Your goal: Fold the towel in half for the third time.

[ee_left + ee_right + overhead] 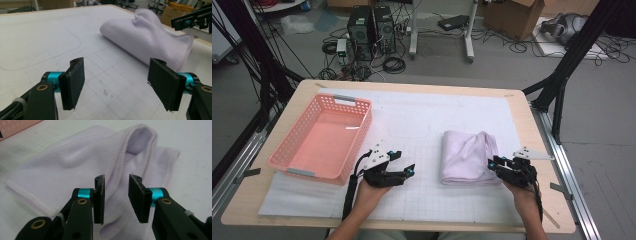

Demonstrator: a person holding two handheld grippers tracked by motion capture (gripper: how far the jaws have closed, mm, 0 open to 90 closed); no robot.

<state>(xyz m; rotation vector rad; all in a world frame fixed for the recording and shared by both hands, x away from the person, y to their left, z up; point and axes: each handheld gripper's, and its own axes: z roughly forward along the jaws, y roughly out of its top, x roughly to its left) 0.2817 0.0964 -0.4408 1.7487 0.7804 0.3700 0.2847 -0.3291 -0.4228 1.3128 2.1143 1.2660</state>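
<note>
Nearest you, your two forearms come in over the near edge of the counter (257,200), each hand carrying a gripper. Your left gripper (404,170) sits on the white gridded mat (422,200), between the pink basket (323,137) and the folded towel (468,157). In the left gripper view its jaws stand wide apart with nothing between them, only bare mat showing in the gap, and the towel (150,37) lies ahead and to the right, clear of both pads.

Your right gripper (493,165) is at the towel's right near corner. In the right gripper view its jaws are parted by a narrow gap, and the towel (75,162) lies right in front of them and under them; its stitched hem runs up through the gap. The pads do not press on the cloth, so this gripper is released too.

The towel is pale lilac, folded into a thick rectangle, with a raised fold at its far end. The basket stands well to the left of it and has one small white scrap inside. Nothing lies on the mat between your left gripper and the towel. Beyond the counter, the floor holds computer towers (372,30), loose cables and a cardboard box (512,17).
</note>
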